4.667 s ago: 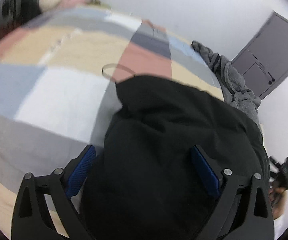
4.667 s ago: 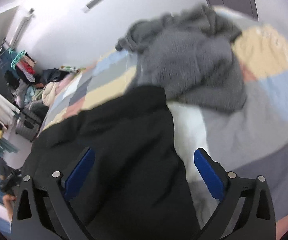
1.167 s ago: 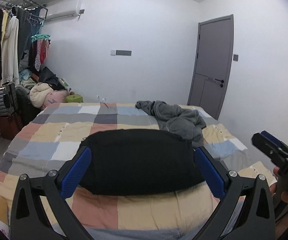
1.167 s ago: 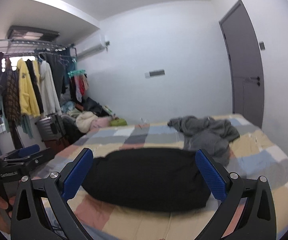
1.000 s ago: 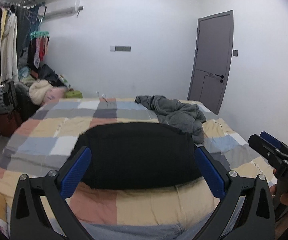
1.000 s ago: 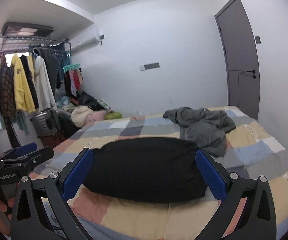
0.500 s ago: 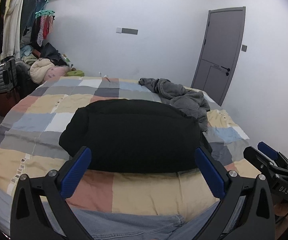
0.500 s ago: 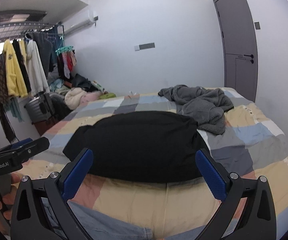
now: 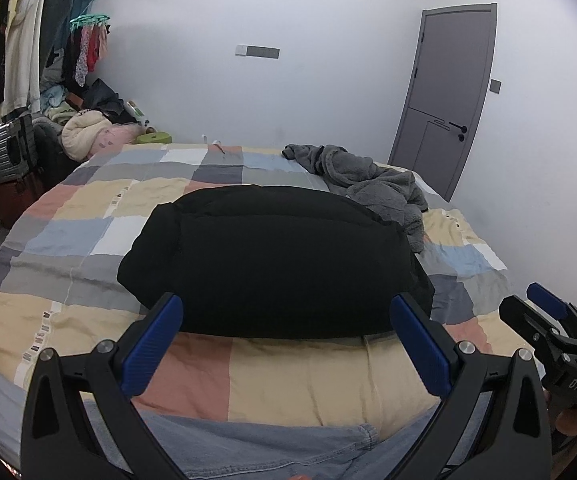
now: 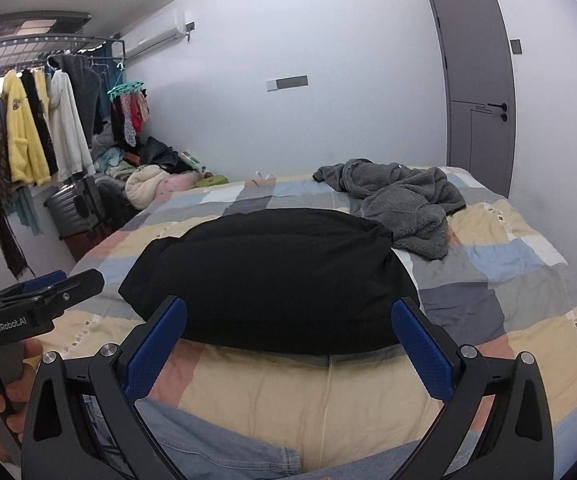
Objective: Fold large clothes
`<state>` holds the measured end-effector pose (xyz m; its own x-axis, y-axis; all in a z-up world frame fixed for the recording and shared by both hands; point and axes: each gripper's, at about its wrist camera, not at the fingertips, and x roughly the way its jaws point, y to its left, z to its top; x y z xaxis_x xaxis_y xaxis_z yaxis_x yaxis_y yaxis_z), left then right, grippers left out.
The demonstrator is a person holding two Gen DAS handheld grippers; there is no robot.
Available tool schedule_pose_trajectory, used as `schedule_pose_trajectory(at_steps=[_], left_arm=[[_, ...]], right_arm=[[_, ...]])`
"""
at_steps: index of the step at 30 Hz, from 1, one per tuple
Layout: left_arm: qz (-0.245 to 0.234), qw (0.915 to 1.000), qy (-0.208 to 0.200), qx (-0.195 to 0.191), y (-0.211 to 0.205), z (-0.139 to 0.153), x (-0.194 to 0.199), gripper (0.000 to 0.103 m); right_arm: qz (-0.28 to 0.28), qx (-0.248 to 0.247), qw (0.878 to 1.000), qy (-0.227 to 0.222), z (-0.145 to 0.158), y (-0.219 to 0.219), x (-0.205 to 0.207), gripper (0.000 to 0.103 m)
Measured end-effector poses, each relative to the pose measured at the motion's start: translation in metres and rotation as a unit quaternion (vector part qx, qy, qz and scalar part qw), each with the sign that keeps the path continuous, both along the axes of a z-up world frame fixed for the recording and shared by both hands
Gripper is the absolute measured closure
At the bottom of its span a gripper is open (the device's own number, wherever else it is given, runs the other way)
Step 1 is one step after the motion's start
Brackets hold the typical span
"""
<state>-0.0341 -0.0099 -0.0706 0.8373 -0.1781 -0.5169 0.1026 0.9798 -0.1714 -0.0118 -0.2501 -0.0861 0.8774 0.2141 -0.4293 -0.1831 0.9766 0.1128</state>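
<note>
A folded black garment (image 9: 272,260) lies as a thick rounded bundle in the middle of the patchwork bed (image 9: 88,200); it also shows in the right wrist view (image 10: 272,276). My left gripper (image 9: 284,320) is open and empty, held back from the bed's near edge. My right gripper (image 10: 288,324) is open and empty too, beside it. The right gripper shows at the right edge of the left wrist view (image 9: 544,320), and the left gripper shows at the left edge of the right wrist view (image 10: 48,292). A crumpled grey fleece garment (image 9: 372,184) lies at the bed's far right (image 10: 404,204).
Blue jeans (image 9: 248,448) of the person are at the bottom of both views. A clothes rack with hanging garments (image 10: 32,136), a suitcase (image 9: 4,156) and a clothes pile (image 9: 84,132) stand left of the bed. A grey door (image 9: 448,96) is at the right.
Both grippers let go of the black garment and pulled back from the bed; over the last second both views tilted down, bringing the bed edge and jeans into sight.
</note>
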Motion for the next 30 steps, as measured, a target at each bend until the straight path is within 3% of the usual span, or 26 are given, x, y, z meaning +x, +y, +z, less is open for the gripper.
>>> schedule_pose_trajectory(at_steps=[7, 30], left_arm=[[0.0, 0.9998, 0.002, 0.021, -0.0073, -0.0004, 0.0007, 0.0], [-0.002, 0.9999, 0.006, 0.011, -0.0057, 0.0035, 0.0007, 0.0]], right_arm=[[-0.005, -0.006, 1.0, 0.001, 0.0023, -0.0013, 0.0003, 0.0], [-0.013, -0.014, 1.0, -0.004, 0.0033, -0.0054, 0.0029, 0.0]])
